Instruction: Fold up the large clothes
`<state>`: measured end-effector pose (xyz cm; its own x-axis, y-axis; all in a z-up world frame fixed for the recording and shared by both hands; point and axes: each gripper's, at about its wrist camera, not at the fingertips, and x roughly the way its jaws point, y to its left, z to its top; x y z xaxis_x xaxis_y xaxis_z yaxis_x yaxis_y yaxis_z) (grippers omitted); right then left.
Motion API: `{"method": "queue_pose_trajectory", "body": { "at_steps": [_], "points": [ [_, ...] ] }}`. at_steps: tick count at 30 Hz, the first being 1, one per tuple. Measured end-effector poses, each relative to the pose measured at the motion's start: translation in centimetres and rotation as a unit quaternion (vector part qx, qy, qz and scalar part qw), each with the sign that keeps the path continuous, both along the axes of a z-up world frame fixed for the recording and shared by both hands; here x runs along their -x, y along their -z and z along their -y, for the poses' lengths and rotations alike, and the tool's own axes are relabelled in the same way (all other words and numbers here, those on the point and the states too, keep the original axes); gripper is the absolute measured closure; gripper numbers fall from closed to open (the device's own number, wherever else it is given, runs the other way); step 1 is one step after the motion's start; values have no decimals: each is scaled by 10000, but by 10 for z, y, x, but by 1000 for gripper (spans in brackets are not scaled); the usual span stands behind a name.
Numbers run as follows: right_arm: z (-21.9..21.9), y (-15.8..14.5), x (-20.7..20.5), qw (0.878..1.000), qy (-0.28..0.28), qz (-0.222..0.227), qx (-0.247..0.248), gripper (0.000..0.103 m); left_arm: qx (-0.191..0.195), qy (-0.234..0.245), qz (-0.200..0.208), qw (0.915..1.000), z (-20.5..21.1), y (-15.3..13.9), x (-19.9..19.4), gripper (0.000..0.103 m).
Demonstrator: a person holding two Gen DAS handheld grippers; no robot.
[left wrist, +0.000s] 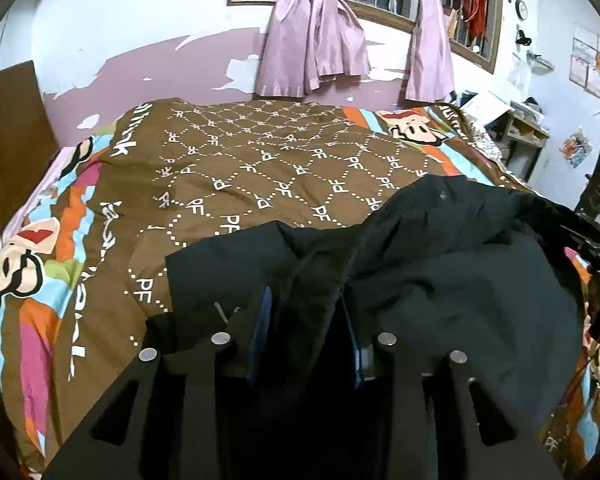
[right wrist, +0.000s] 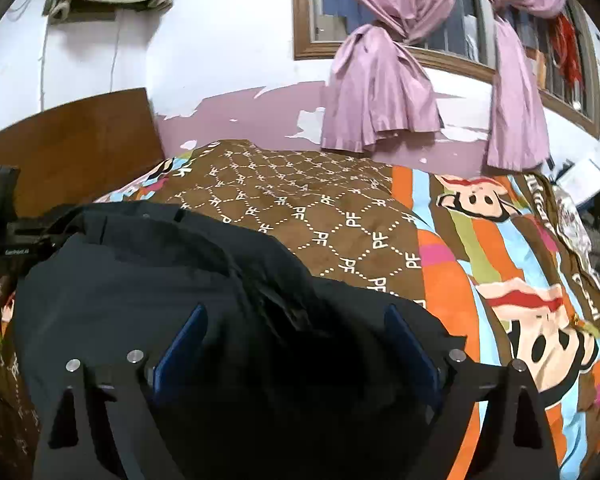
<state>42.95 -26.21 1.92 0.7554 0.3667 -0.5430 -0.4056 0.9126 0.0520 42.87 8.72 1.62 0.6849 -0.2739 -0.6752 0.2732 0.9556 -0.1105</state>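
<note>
Dark jacket (left wrist: pixel 440 264) on patterned bedspread (left wrist: pixel 260 168), pinched in left hand-held gripper (left wrist: pixel 304 300), right hand-held gripper (right wrist: pixel 296 320) wide over it.

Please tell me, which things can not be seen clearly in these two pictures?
- Left gripper grip: fingertips buried in the dark garment.
- Garment type: crumpled, near-black in both views.
- Right gripper: fabric between its fingers too dark to judge contact.
- Bedspread near edge: cut off.

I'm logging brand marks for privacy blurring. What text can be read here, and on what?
"PF": repeated in white across the brown quilted bedspread.
Large white lettering along the bedspread's brown border: too distorted to read.
Small white print on the black left gripper: too small.
Papers on the white wall: blurred.
</note>
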Motion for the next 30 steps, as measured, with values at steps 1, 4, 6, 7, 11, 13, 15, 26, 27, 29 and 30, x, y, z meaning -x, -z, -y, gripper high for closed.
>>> {"method": "queue_pose_trajectory", "body": {
  "at_steps": [1, 4, 6, 7, 11, 13, 15, 26, 27, 29, 30],
  "points": [
    [4, 0, 0, 10000, 34, -25, -60, 11, 26, 43, 7, 10000, 0, 0, 1, 70],
    [18, 2, -4, 9992, 140, -181, -315, 10, 134, 155, -6, 9998, -1, -1, 3, 64],
    [25, 6, -7, 9985, 200, -287, -431, 10, 243, 258, -9, 9994, -1, -2, 4, 57],
    [28, 9, -9, 9978, 252, -374, -485, 10, 272, 292, -4, 9992, -1, -3, 5, 52],
    [39, 17, -13, 9960, 360, -580, -570, 10, 209, 435, 125, 9988, -2, -6, 14, 38],
    [43, 22, -14, 9952, 408, -653, -607, 11, 107, 455, 186, 9987, -4, -6, 17, 38],
    [47, 28, -18, 9938, 466, -771, -644, 11, 104, 431, 165, 9989, -7, -3, 17, 38],
    [50, 38, -21, 9921, 568, -898, -674, 11, 320, 597, 142, 9976, -17, -10, 26, 36],
    [50, 38, -21, 9920, 571, -897, -681, 11, 391, 621, 138, 9972, -20, -11, 28, 35],
    [50, 38, -21, 9921, 560, -888, -693, 11, 457, 650, 120, 9968, -23, -13, 30, 28],
    [49, 37, -20, 9924, 548, -871, -681, 11, 463, 643, 115, 9968, -24, -14, 30, 25]
  ]
}}
